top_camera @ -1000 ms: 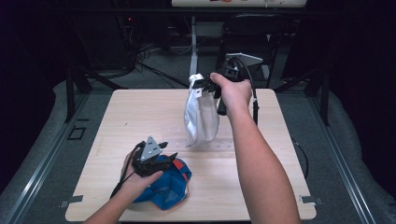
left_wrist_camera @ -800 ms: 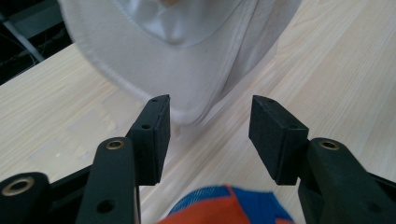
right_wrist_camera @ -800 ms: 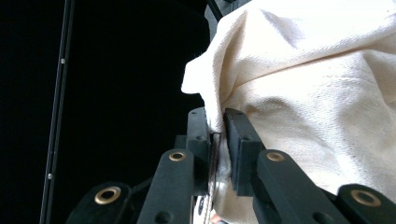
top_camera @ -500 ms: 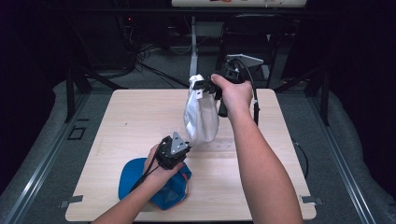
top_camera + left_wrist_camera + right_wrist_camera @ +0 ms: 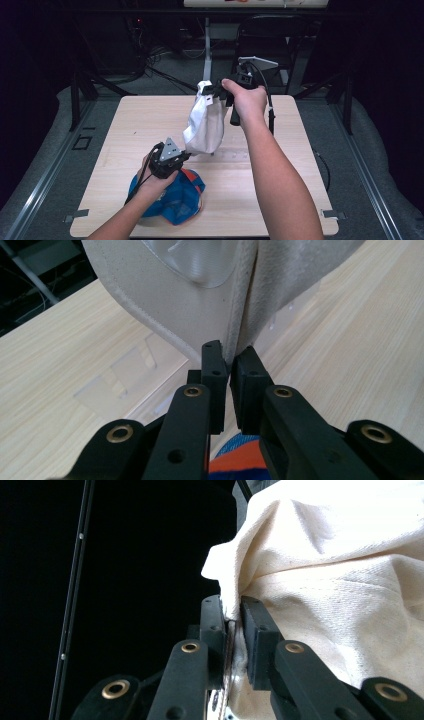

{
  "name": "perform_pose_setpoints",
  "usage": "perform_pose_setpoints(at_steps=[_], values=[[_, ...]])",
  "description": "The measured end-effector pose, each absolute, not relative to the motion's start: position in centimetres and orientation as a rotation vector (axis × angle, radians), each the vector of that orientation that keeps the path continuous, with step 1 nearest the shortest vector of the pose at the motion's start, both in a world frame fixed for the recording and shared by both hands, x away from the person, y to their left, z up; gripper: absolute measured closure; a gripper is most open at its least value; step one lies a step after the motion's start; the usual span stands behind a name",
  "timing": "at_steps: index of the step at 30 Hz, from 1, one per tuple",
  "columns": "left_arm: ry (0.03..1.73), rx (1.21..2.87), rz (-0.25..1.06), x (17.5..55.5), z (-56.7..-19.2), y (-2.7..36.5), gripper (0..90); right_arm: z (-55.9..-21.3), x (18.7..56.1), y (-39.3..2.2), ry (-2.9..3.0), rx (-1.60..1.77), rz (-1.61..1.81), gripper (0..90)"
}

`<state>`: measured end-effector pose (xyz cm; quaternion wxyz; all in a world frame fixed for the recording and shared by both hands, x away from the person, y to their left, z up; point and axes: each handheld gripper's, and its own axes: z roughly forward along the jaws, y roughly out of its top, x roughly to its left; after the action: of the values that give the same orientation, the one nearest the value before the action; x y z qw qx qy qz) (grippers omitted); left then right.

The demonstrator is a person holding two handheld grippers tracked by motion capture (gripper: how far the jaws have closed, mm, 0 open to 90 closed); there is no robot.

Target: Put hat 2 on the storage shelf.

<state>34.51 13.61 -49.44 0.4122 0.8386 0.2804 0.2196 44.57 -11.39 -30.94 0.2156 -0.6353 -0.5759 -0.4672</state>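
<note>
Blue-orange cloth is lying at the table's 6 o'clock edge. Left gripper, jaws just closing, is pinching the cream bag's bottom corner; right gripper is clamping its top at 12 o'clock. Step looks like spreading the bag; next probably needs pulling both grips apart.

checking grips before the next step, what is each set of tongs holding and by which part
Both hold the white cloth bag. The right tongs pinch its top edge, lifting it above the table. The left tongs, just closed, pinch its bottom corner.
</note>
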Motion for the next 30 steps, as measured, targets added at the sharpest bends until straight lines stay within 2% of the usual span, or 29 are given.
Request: perform_pose_setpoints(at_steps=[8,21,26,30], values=[[0.723,2.087,0.524,34.3,-50.0,15.0,85.6,-31.8,44.7,-10.7,-1.603,-1.753,-1.271,81.3],[0.786,1.992,0.388,35.2,-50.7,17.1,85.6,-33.5,44.9,-10.4,-1.620,-1.763,-1.253,79.1],[0.733,2.023,0.437,34.9,-50.8,16.6,86.0,-34.4,44.8,-10.8,-1.613,-1.766,-1.281,71.4],[0.700,2.038,0.463,34.9,-50.6,15.9,86.3,-34.8,44.6,-11.4,-1.658,-1.782,-1.265,71.2]])
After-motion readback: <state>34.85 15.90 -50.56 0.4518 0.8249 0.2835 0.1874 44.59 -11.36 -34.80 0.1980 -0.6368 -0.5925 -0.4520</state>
